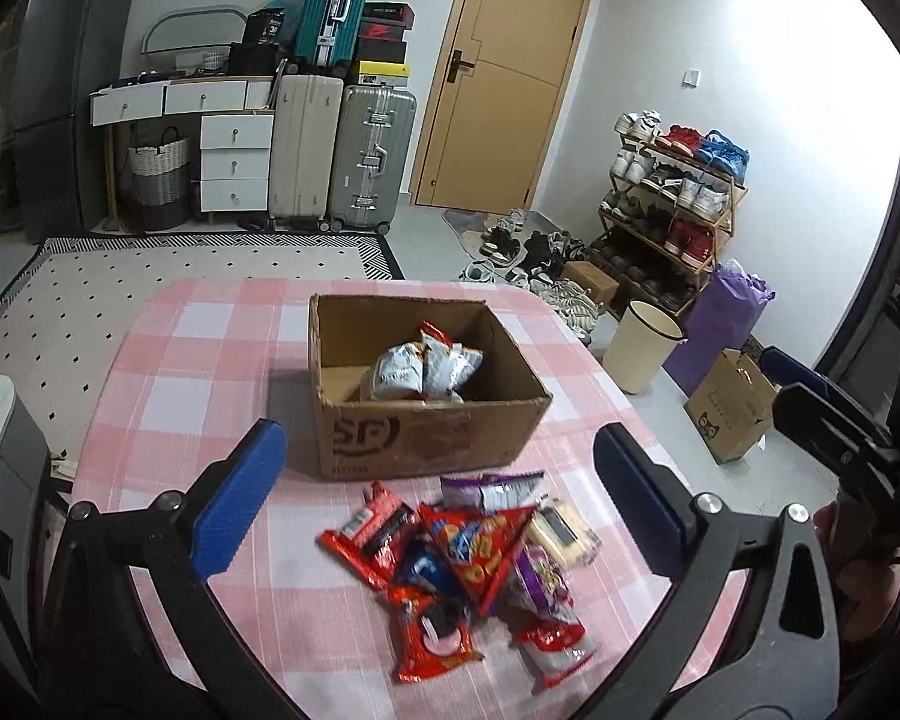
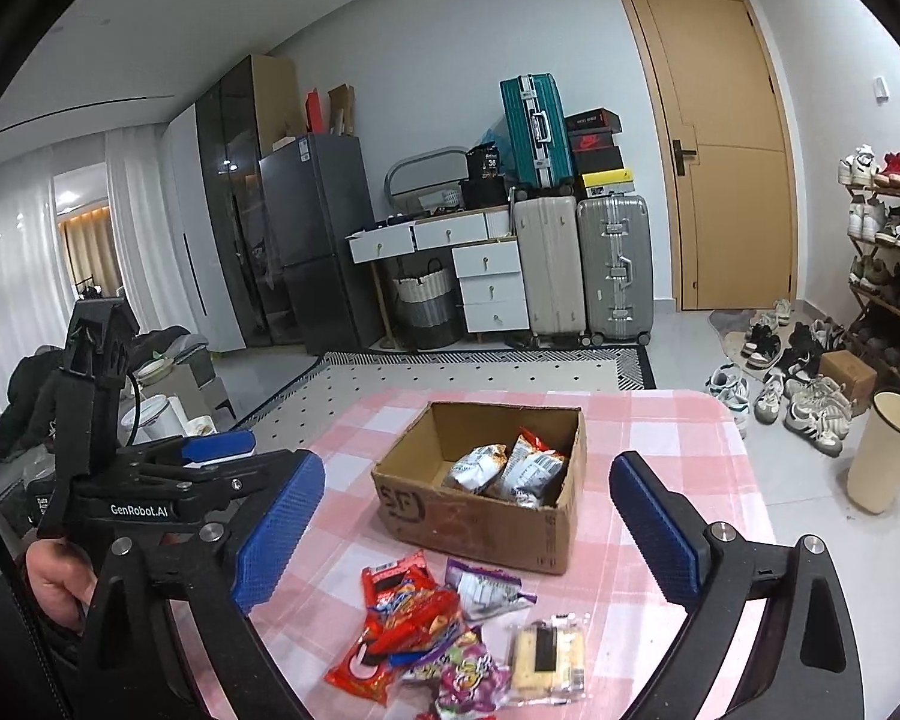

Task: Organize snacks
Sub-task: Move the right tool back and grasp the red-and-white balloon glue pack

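An open cardboard box stands on the pink checked tablecloth and holds silver snack bags. A pile of loose snack packets lies just in front of the box. My left gripper is open and empty, hovering above the pile. My right gripper is open and empty, above the pile and near the box. The left gripper shows at the left of the right wrist view.
A cream bin, a purple bag and a paper bag stand on the floor right of the table. A shoe rack and loose shoes are beyond. Suitcases and drawers line the far wall.
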